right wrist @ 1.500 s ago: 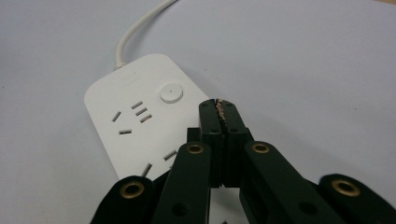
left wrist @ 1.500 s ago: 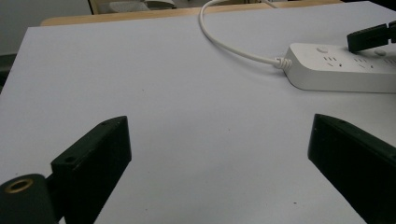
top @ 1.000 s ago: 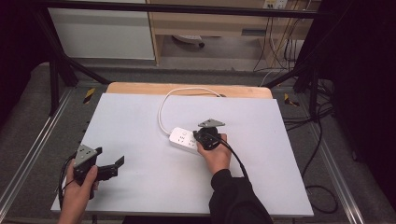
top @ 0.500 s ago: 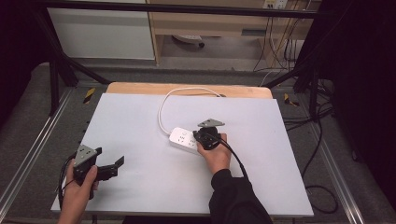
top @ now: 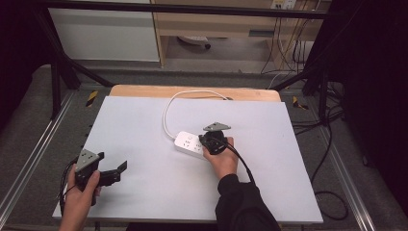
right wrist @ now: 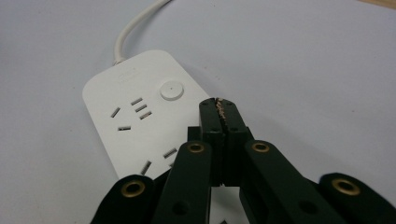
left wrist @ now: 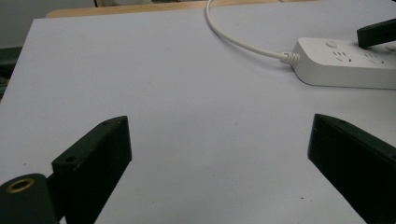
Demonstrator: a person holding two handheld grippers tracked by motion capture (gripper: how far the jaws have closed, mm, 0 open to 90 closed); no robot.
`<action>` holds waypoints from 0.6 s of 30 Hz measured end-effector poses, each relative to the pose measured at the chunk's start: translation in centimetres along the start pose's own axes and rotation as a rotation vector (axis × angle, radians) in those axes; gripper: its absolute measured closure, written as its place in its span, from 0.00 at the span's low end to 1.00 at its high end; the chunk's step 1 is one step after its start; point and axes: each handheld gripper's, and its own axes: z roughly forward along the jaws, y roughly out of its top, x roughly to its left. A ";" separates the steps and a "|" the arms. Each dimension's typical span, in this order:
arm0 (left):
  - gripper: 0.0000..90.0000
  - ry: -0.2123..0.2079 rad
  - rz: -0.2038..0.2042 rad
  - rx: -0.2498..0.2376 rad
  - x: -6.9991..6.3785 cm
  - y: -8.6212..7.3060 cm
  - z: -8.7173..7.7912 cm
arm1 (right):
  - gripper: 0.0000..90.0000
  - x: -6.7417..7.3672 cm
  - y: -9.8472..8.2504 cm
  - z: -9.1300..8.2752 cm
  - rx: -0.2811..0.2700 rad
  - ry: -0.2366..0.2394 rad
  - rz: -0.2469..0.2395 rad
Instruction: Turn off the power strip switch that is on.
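— Where are the grippers, and are they holding anything?
— The right gripper (right wrist: 218, 105), jaws pressed together and empty, hovers over the white power strip (top: 191, 144), which lies mid-table toward the far edge. The left gripper (top: 115, 171), jaws spread wide and empty, sits near the table's (top: 144, 120) near left corner.

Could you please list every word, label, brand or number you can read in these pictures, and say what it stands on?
None can be read.
Power strip: its white top bears sockets and a round button, with no legible print.
Right gripper: closed fingers with worn pale marks at the tips, not lettering.
Left gripper: plain black fingers.
White table sheet: unmarked.
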 end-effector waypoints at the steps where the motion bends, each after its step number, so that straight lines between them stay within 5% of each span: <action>1: 0.07 0.001 -0.001 0.000 0.0 0.0 0.0 | 1.00 0.0 0.0 0.0 -0.003 -0.001 -0.004; 18: 0.07 0.003 -0.002 0.002 0.1 0.0 0.0 | 1.00 0.4 0.0 0.1 0.012 -0.025 -0.033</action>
